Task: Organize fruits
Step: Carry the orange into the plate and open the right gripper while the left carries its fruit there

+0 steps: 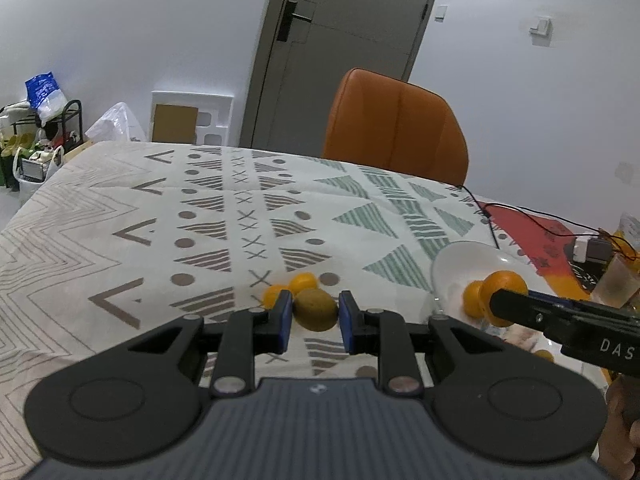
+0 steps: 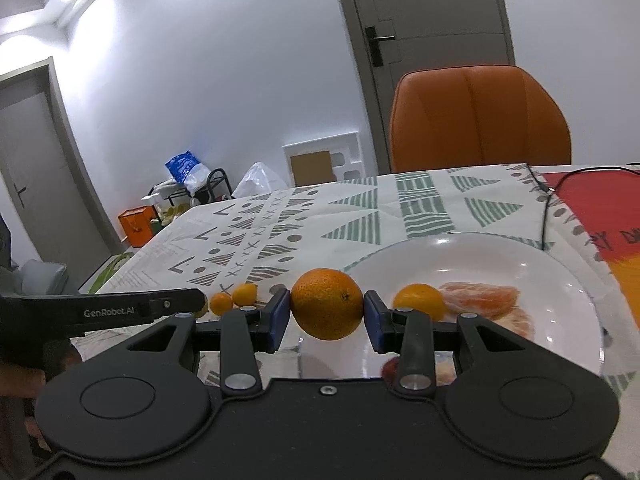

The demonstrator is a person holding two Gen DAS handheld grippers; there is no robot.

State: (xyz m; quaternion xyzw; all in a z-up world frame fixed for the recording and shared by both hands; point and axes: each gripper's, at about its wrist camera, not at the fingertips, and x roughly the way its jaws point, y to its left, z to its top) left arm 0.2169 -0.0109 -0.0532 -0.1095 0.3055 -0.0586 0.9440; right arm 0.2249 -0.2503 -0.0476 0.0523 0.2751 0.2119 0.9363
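The right tool (image 2: 326, 314) is clamped on an orange (image 2: 327, 303), its two blue pads pressed against the fruit's left and right sides. The orange is held up off the bench (image 2: 280, 216), just at the near left edge of a white plate (image 2: 520, 256). On the plate lie a smaller orange (image 2: 420, 300) and, beside it to the right, some peeled orange segments (image 2: 486, 300); the small orange touches the segments.

The left tool (image 1: 316, 314) has its pads apart, one on either side of a brown kiwi (image 1: 315, 309) that sits on the patterned cloth covering the bench. A narrow gap shows between each pad and the kiwi, so it is bracketed but not gripped. Just behind the kiwi, two small oranges (image 1: 303, 282) rest on the cloth close together; in the right wrist view they (image 2: 234, 298) lie to the left of the held orange, next to the tip of the left tool.

At the far side of the bench stands an orange chair (image 2: 480, 120), with a grey door (image 2: 432, 20) behind it. A black cable (image 2: 546, 208) runs across the bench's right side over a red mat (image 2: 600, 200), behind the plate.
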